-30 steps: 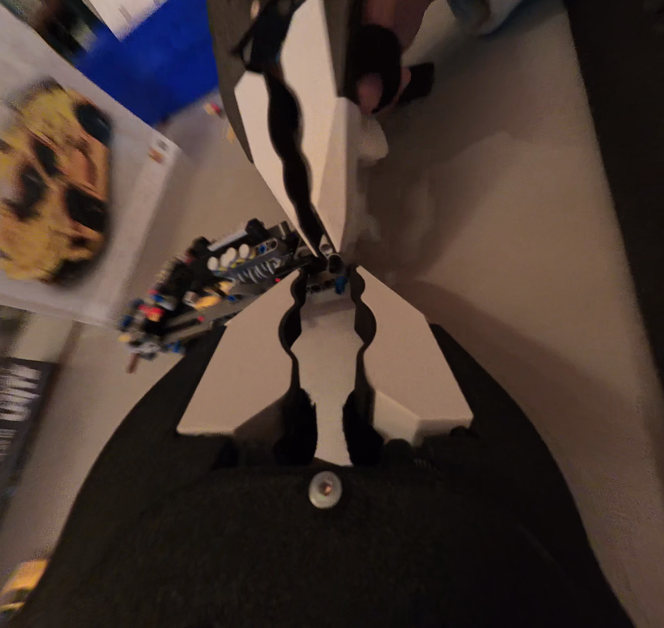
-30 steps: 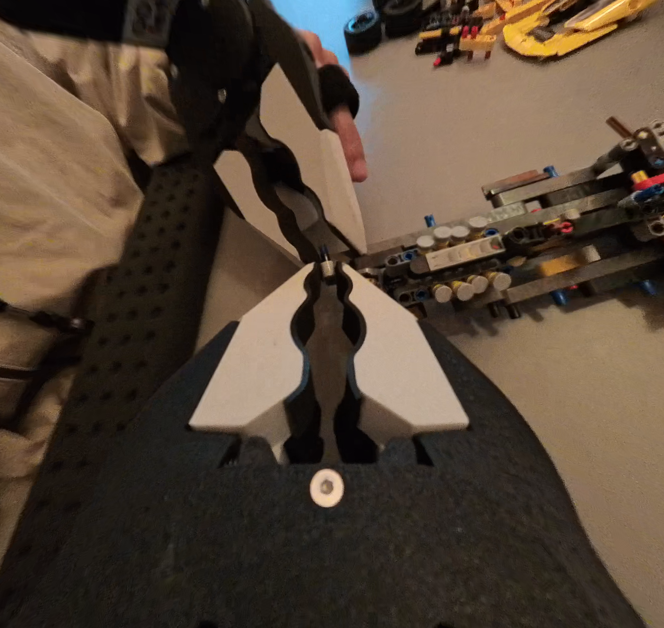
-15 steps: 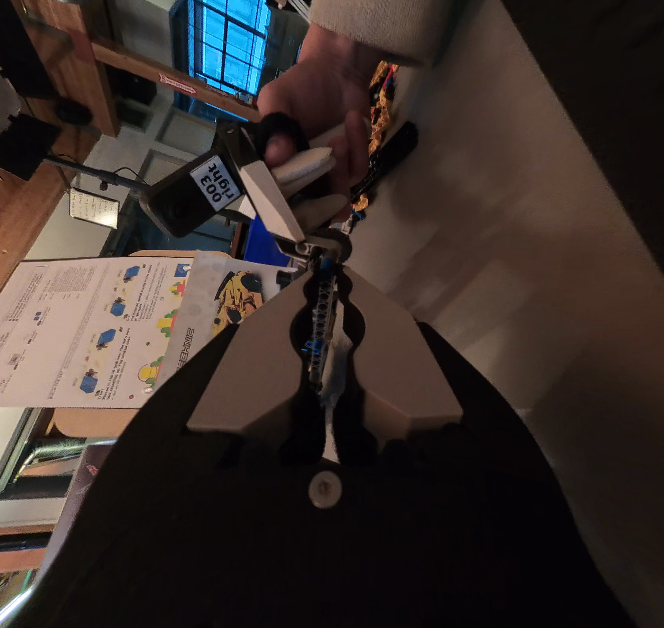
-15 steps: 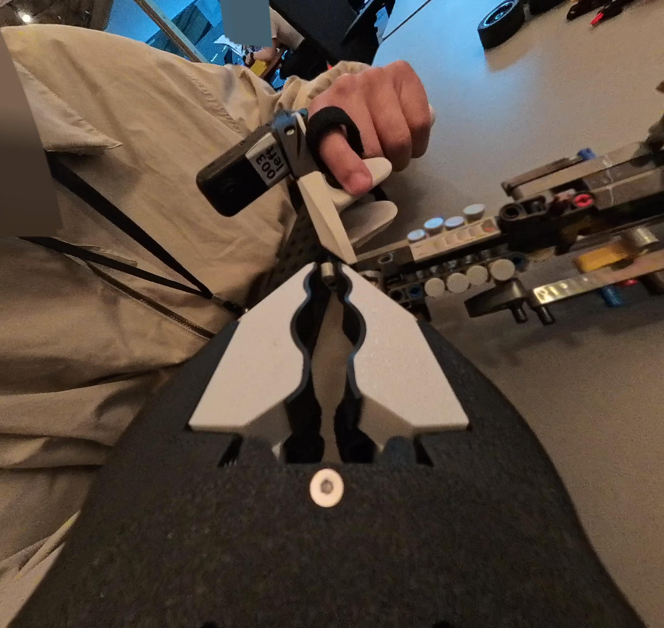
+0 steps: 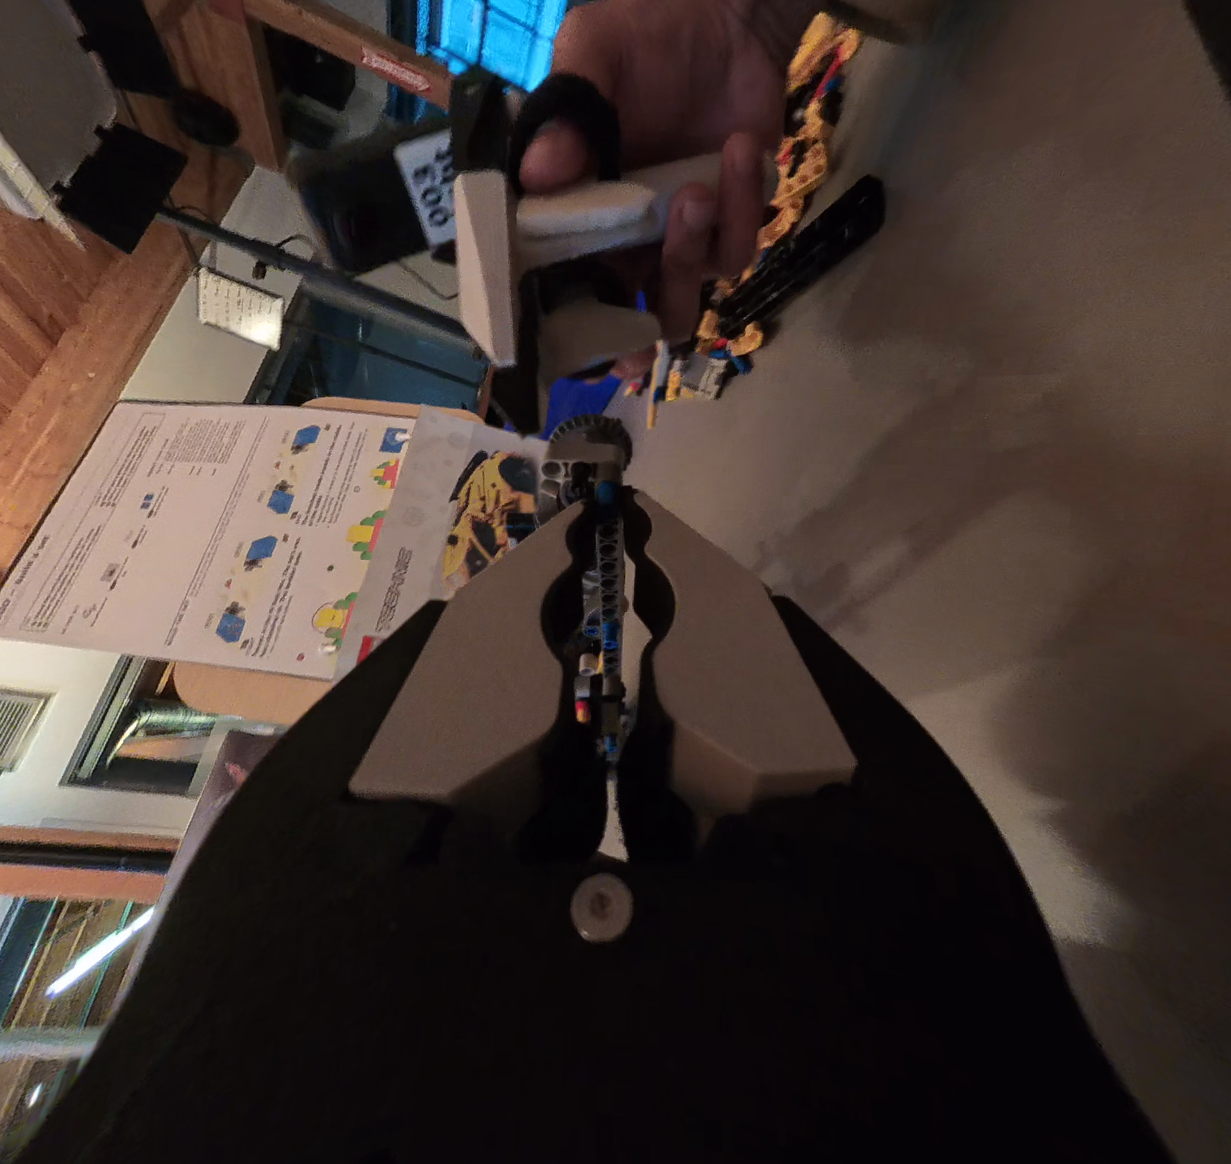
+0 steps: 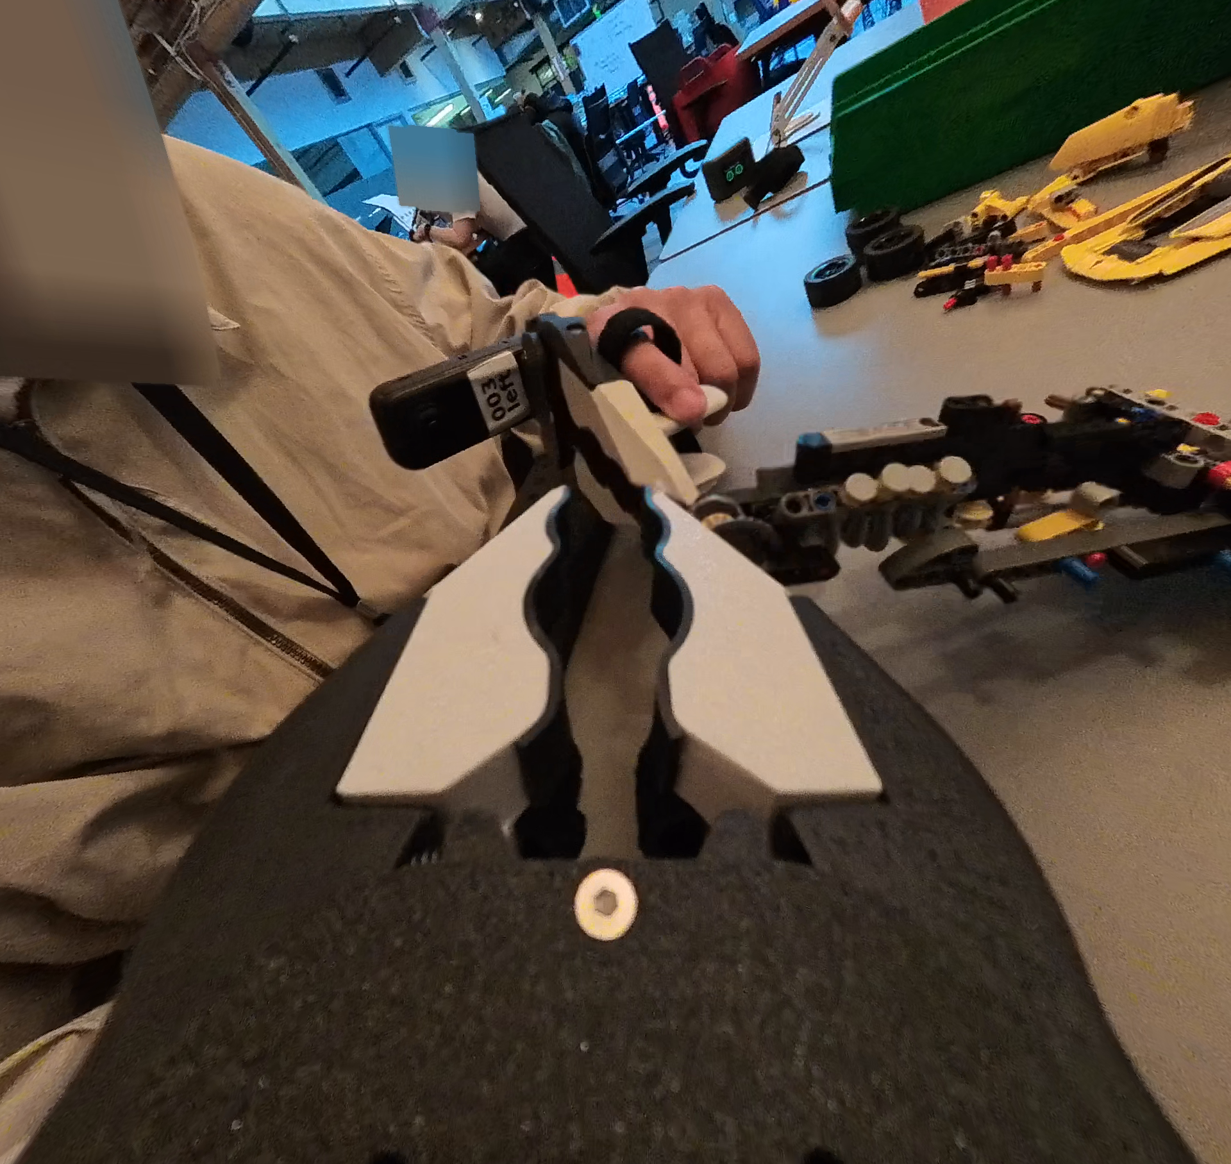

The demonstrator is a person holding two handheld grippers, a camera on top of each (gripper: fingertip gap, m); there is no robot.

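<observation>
Long grey-and-black toy-brick chassis (image 6: 999, 486) stretches out to the right just above the pale table (image 6: 999, 765), with its shadow under it. I cannot tell whether its far end rests on the surface. My left tongs (image 5: 609, 506) are clamped on its near end. From the left wrist view I look straight down the studded beam, which runs between the two fingers with a grey gear wheel (image 5: 589, 439) at the tip. My right tongs (image 6: 609, 499) stand narrowly parted with nothing between them, just short of that same end and pointing at the left tongs.

A frame this long, held by one end, will lever hard against the pads, I judge. A firm, even squeeze and a level wrist suit this hold, and any contact from the right side should come in slowly and square to the beam.

Farther back on the table lie loose black tyres (image 6: 866, 252) and yellow body panels (image 6: 1132, 232), in front of a green box (image 6: 999, 79). Off to the left side stand a printed instruction sheet (image 5: 200, 532) and a booklet showing a yellow car (image 5: 479, 519).
</observation>
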